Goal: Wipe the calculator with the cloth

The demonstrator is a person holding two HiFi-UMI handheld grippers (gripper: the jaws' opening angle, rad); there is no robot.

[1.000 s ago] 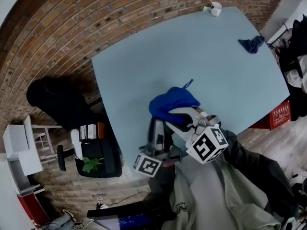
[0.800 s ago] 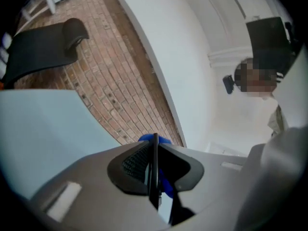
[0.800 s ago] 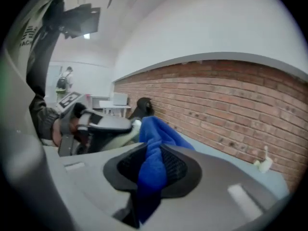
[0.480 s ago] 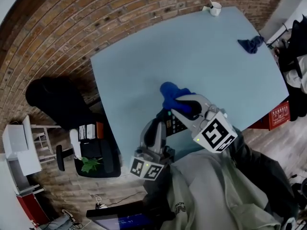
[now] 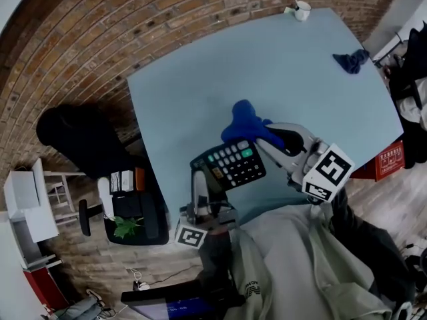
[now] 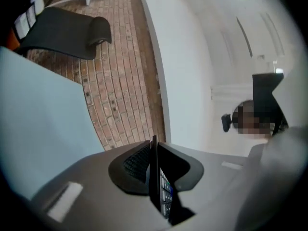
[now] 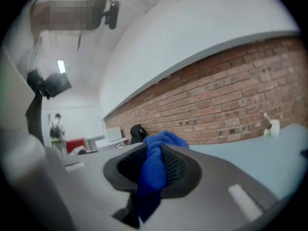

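Two grips — our left tongs [image 6: 154, 160] clamp the calculator [image 5: 231, 165] by its edge, our right tongs [image 7: 159, 160] pinch the blue cloth [image 5: 245, 121] beside it.

The black calculator [image 5: 230, 165], its grey and green keys facing up, hangs tilted over the desk's [image 5: 200, 79] near edge, pinched edge-on in the left gripper [image 5: 202, 184], with the bunched blue cloth [image 5: 245, 121], clamped in the right gripper [image 5: 270, 139], at its far edge.

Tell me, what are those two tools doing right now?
Left tool shut on calculator edge. Right tool shut on blue cloth, bunched beside the keys. Second dark cloth and cup far off, not in the way.
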